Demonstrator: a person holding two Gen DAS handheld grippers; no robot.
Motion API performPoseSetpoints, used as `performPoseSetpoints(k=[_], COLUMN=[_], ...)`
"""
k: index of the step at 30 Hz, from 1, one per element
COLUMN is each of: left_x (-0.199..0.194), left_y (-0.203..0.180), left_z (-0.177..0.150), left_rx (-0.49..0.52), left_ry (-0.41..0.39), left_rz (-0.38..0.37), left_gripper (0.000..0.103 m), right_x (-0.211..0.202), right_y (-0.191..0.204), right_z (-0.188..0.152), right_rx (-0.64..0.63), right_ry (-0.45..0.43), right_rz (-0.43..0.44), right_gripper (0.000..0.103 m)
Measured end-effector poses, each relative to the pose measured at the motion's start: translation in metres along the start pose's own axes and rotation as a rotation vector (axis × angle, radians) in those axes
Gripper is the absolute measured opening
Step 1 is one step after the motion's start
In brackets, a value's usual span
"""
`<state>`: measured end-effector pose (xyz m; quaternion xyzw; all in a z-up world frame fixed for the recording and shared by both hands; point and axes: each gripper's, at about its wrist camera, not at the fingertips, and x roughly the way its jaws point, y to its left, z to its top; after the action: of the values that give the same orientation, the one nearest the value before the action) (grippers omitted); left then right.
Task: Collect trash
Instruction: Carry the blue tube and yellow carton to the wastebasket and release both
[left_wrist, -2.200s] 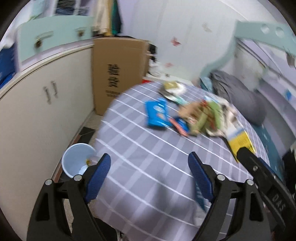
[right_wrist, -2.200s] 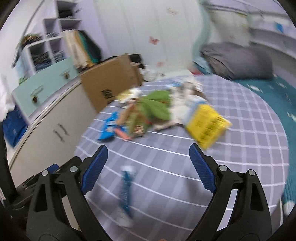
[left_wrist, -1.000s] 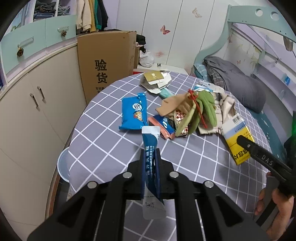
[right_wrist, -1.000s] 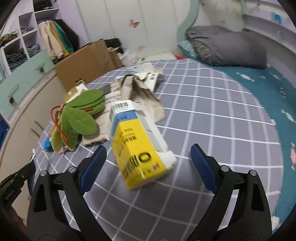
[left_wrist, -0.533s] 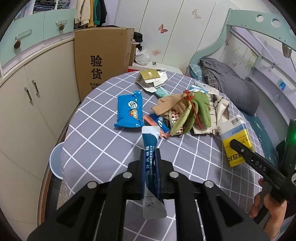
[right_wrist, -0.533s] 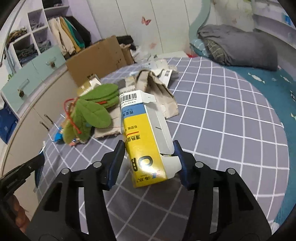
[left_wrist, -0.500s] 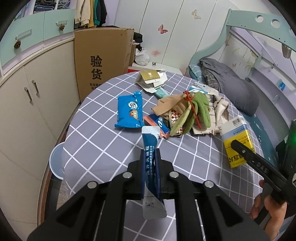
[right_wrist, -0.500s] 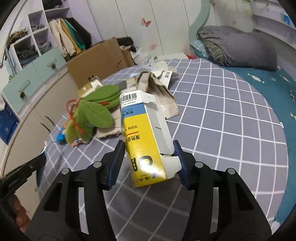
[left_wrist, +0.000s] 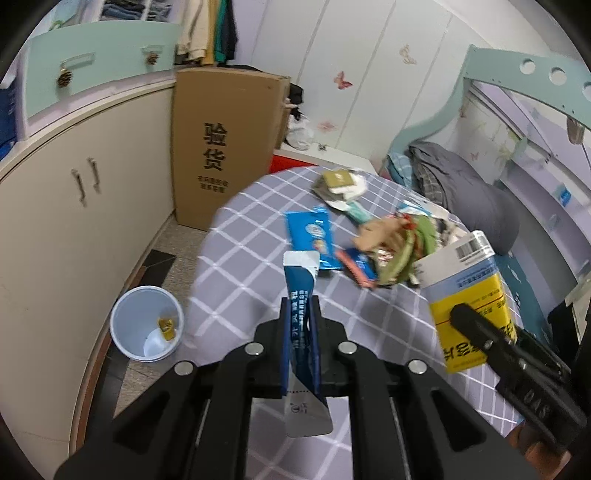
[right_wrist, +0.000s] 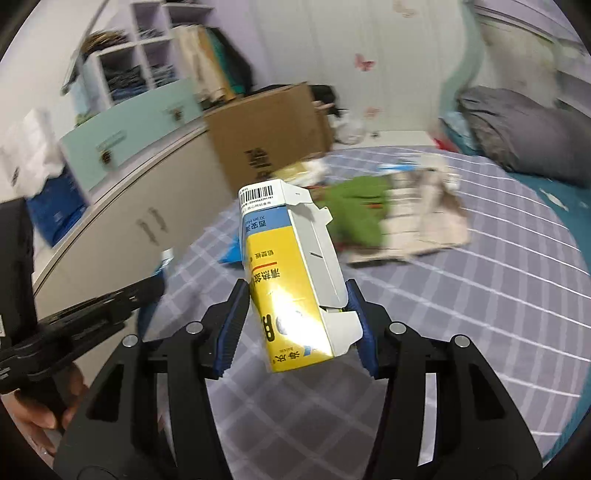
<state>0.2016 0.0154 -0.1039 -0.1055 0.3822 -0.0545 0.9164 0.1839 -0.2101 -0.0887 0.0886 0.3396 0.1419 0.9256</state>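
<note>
My left gripper (left_wrist: 300, 314) is shut on a long blue and white wrapper (left_wrist: 301, 291) and holds it above the table's left edge. My right gripper (right_wrist: 295, 306) is shut on a yellow, blue and white carton (right_wrist: 291, 273), lifted off the table; the carton also shows in the left wrist view (left_wrist: 469, 299). A white bin (left_wrist: 147, 323) stands on the floor left of the table. More trash lies on the checked tablecloth (left_wrist: 251, 266): a blue packet (left_wrist: 312, 234), green leaf-shaped cloth (left_wrist: 413, 240) and paper scraps (left_wrist: 341, 184).
A tall cardboard box (left_wrist: 225, 144) stands behind the table. Cream cabinets (left_wrist: 74, 206) run along the left wall. A bed with grey bedding (left_wrist: 469, 195) is at the right. Beige paper (right_wrist: 424, 218) lies behind the carton.
My right gripper has lifted the carton off the table and swung it left. My left gripper with the wrapper has moved left, so the bin now shows fully.
</note>
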Motion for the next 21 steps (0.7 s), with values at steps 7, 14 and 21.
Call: performPoseSetpoints(k=[7, 14, 21], left_x=[-0.014, -0.008, 0.012], left_y=[0.069, 0.149, 0.227], left_z=[-0.004, -0.013, -0.021], left_rx=[-0.052, -0.145, -0.247], left_ry=[-0.026, 0.003, 0.061], left_rz=[0.093, 0.173, 0.249], left_gripper=[0.009, 0.009, 0.009], right_x=[0.033, 0.079, 0.147], right_y=[0.082, 0.165, 0.232], right_z=[-0.009, -0.022, -0.036], right_rx=[-0.081, -0.18, -0.256], right_ry=[0.037, 0.083, 0.146], right_rz=[0.117, 0.181, 0.187], right_gripper=[0.052, 0.052, 0.052])
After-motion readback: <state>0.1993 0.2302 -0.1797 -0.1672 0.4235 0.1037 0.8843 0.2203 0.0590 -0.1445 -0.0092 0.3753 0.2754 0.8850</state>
